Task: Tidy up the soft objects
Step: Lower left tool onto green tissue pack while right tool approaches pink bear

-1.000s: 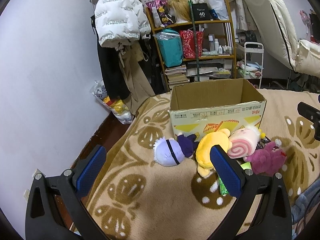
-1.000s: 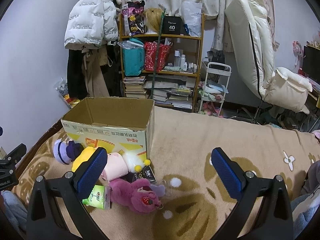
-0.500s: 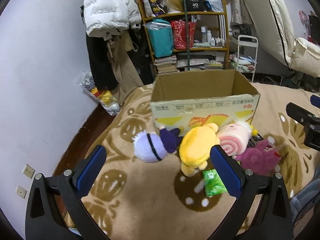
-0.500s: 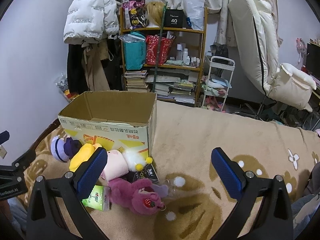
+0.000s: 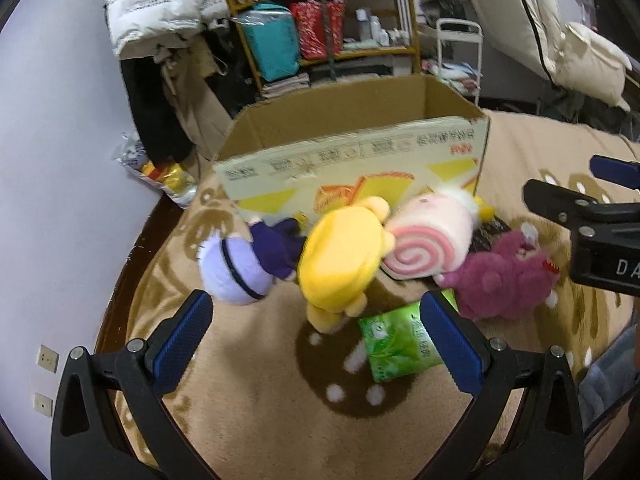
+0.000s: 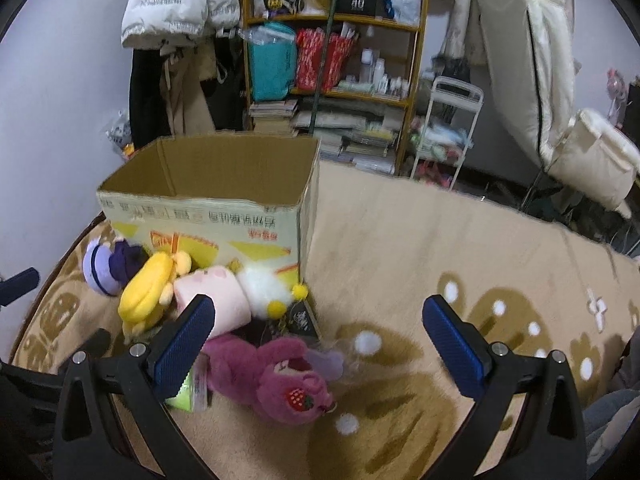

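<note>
Writing: black sign reading "40" (image 6: 357, 0) sitting on the shelf; printing on the cardboard box (image 5: 352, 160) illegible. Left gripper (image 5: 316, 344) hovering over the blanket (image 5: 260, 420), jaws spread wide, empty. Right gripper (image 6: 318, 344) likewise wide, empty. Yellow plush (image 5: 340, 258), pink swirl-roll plush (image 5: 424, 246), magenta bear (image 6: 272, 376) and purple doll (image 5: 240, 266) lying bunched against the box front.

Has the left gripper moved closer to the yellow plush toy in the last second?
Yes. The left gripper has advanced toward the yellow plush toy and the brown cardboard box, both now larger in its view.
</note>
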Tool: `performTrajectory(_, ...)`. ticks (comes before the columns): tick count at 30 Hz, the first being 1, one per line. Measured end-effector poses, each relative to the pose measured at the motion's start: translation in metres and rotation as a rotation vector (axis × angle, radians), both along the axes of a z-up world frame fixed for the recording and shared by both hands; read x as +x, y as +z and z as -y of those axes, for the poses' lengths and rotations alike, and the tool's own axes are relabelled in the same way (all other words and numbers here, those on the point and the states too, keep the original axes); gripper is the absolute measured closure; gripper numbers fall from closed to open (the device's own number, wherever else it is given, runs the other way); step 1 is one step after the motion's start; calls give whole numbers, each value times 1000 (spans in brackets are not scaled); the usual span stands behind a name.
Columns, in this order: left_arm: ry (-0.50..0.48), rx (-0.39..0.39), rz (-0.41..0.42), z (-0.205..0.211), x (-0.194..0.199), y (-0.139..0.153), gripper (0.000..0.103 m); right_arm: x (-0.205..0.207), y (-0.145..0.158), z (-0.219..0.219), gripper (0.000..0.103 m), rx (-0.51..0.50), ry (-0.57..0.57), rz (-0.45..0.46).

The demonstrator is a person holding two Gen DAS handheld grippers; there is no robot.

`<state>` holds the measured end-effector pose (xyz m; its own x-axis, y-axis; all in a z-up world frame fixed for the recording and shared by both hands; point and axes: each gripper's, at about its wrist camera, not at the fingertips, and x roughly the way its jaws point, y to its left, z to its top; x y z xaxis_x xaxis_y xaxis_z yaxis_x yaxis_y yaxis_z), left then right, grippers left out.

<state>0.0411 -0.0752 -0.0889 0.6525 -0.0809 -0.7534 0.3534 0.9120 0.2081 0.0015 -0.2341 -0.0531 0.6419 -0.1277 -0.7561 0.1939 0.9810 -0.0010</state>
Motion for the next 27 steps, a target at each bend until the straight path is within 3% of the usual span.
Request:
performTrajectory(10, -65, -2, -105, 22, 4, -33, 1, 15, -36, 18, 0, 127, -27, -141)
performTrajectory(19, -92, -26, -162, 32, 9, -49, 1, 25, -60, 21, 0, 137, -19, -245)
performTrajectory(27, -108, -18, -172, 37, 9, -51, 1, 30, -65, 19, 0, 125, -15, -276)
